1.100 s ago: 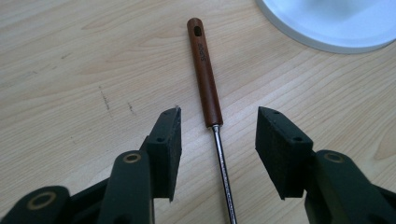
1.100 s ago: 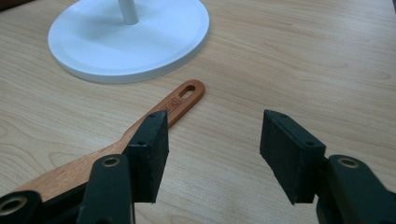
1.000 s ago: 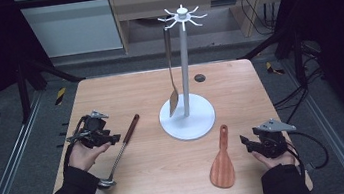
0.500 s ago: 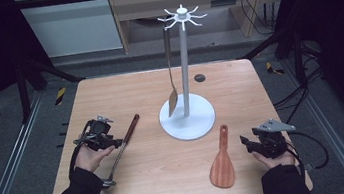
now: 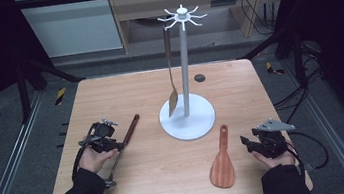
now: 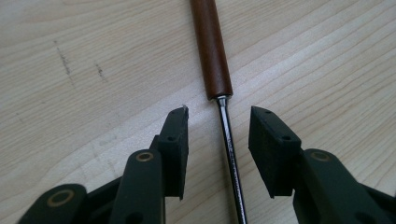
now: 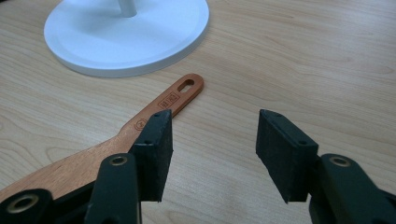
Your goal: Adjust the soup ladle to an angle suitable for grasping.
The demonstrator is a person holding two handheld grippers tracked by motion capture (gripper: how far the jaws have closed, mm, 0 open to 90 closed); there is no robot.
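Observation:
A ladle-like utensil lies on the left of the wooden table (image 5: 172, 188), with a brown handle (image 5: 131, 126) (image 6: 212, 46) and a thin metal shaft (image 5: 116, 160) (image 6: 229, 149). My left gripper (image 5: 120, 145) (image 6: 219, 121) sits low over it. Its jaws straddle the shaft just below the handle and have just been closing, but the pads do not touch it. A wooden spatula (image 5: 221, 163) (image 7: 173, 98) lies flat at the front right. My right gripper (image 5: 245, 142) (image 7: 215, 126) rests open beside its handle, holding nothing.
A white stand (image 5: 188, 122) (image 7: 126, 32) with a hook crown stands mid-table. A grey-handled turner (image 5: 170, 67) hangs from one hook. A small dark hole (image 5: 200, 77) lies behind the base. The table's front edge is close to both hands.
My left gripper has come down and slightly right onto the utensil's shaft, and its jaws have narrowed around it. The right gripper and the spatula have not moved.

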